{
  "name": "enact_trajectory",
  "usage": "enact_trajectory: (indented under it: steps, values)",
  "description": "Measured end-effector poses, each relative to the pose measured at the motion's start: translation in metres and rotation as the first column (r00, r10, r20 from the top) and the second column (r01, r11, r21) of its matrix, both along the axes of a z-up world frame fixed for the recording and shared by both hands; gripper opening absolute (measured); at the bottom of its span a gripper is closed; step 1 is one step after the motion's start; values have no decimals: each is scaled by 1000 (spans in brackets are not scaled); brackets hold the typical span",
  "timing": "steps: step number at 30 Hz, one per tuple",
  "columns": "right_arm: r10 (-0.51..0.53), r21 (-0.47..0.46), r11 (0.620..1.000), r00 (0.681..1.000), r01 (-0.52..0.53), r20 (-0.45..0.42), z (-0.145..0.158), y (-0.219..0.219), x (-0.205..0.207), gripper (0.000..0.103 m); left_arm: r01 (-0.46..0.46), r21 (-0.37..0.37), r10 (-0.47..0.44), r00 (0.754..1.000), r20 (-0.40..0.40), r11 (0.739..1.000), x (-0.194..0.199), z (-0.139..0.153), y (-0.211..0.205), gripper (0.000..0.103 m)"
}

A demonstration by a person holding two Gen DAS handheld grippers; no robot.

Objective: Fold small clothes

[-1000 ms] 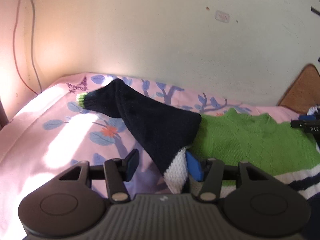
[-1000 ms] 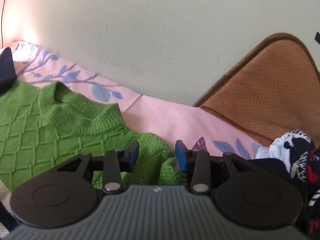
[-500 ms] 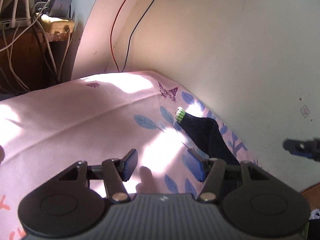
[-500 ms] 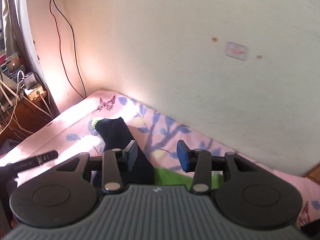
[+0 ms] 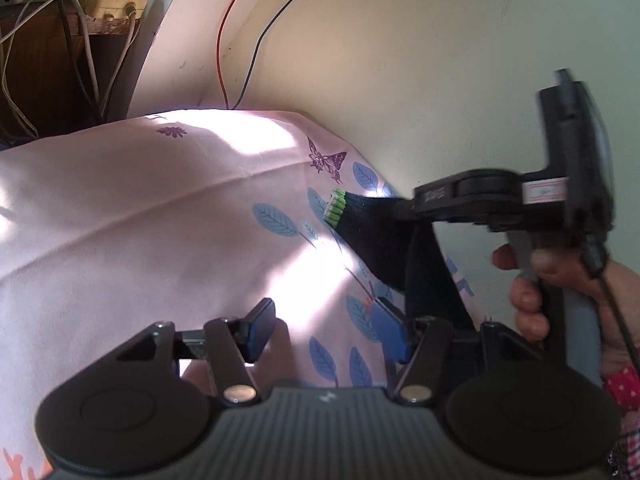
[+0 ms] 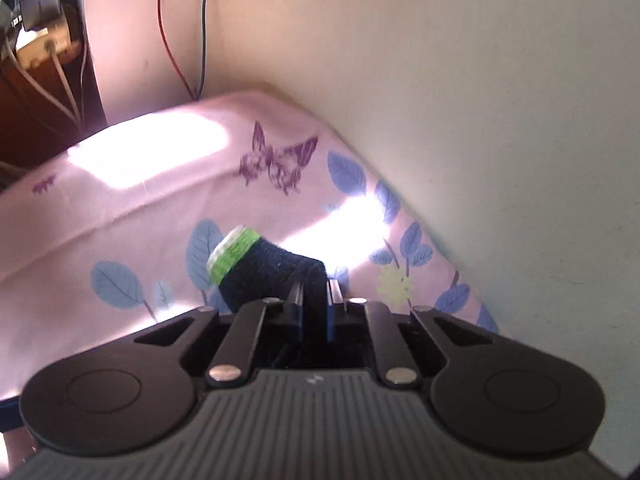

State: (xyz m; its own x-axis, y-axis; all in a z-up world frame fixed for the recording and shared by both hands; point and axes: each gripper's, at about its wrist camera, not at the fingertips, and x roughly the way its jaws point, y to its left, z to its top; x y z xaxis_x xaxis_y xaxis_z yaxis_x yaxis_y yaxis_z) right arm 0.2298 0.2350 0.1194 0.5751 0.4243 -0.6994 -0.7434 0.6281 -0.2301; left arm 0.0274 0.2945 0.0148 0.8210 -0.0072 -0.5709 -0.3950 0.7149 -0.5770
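A dark navy knitted sleeve (image 6: 272, 276) with a green and white cuff (image 6: 232, 254) is pinched in my right gripper (image 6: 314, 312), which is shut on it above the pink floral bedsheet (image 6: 140, 208). In the left wrist view the same sleeve (image 5: 376, 236) hangs from the right gripper (image 5: 400, 208), held by a hand at the right. My left gripper (image 5: 320, 330) is open and empty just above the sheet, left of and below the sleeve. The rest of the sweater is out of view.
The cream wall (image 5: 420, 60) runs close behind the bed. Red and black cables (image 5: 224, 40) hang down it. A wooden shelf with cables and adapters (image 5: 60, 20) stands past the bed's far corner. Sunlit patches lie on the sheet (image 5: 120, 208).
My right gripper has swung left to the navy sleeve, shut on it near the cuff and lifted it. My left gripper stays open and empty, now facing the bed's corner instead of the sweater.
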Motion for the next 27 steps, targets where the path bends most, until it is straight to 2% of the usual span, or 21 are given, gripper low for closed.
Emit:
enact_trajectory:
  steps: [2, 4, 7, 9, 10, 12, 13, 16, 18, 21, 24, 27]
  values:
    - [-25, 170, 985, 999, 20, 26, 37, -30, -13, 13, -14, 11, 14, 1000, 3, 1000, -2, 2, 2, 54]
    - [-103, 310, 948, 992, 77, 70, 75, -75, -29, 13, -17, 9, 17, 1000, 12, 1000, -5, 4, 2, 54]
    - [-280, 411, 891, 945, 192, 166, 108, -155, -52, 14, -8, 28, 8, 1000, 19, 1000, -5, 7, -2, 54]
    - [-369, 463, 850, 911, 251, 184, 111, -214, -69, 18, 9, 42, -9, 1000, 21, 999, -4, 9, -6, 54]
    - [-403, 491, 825, 900, 279, 165, 106, -243, -76, 40, 18, 47, -19, 1000, 21, 999, -2, 9, -9, 54]
    - [-433, 542, 775, 898, 325, 82, 81, -310, -97, 71, 43, 60, -44, 999, 20, 997, 0, 9, -14, 54]
    - [-467, 546, 758, 882, 357, 71, 66, -339, -113, 71, 61, 72, -62, 998, 21, 996, 1, 10, -18, 54]
    - [-584, 458, 740, 809, 493, 73, 21, -402, -134, 71, 117, 138, -120, 993, 12, 984, 8, 11, -36, 56]
    - [-603, 449, 716, 798, 534, 13, 4, -431, -133, 71, 170, 171, -172, 985, -5, 970, 16, 9, -51, 56]
    - [-552, 493, 687, 825, 533, -123, -6, -443, -108, 71, 227, 148, -223, 974, -40, 963, 31, 4, -66, 56]
    - [-513, 577, 598, 819, 556, -258, -13, -440, -66, 70, 244, 130, -236, 969, -75, 961, 51, 6, -79, 56]
    - [-463, 604, 509, 786, 614, -410, -27, -432, -15, 52, 238, 148, -224, 969, -109, 960, 68, 1, -88, 56]
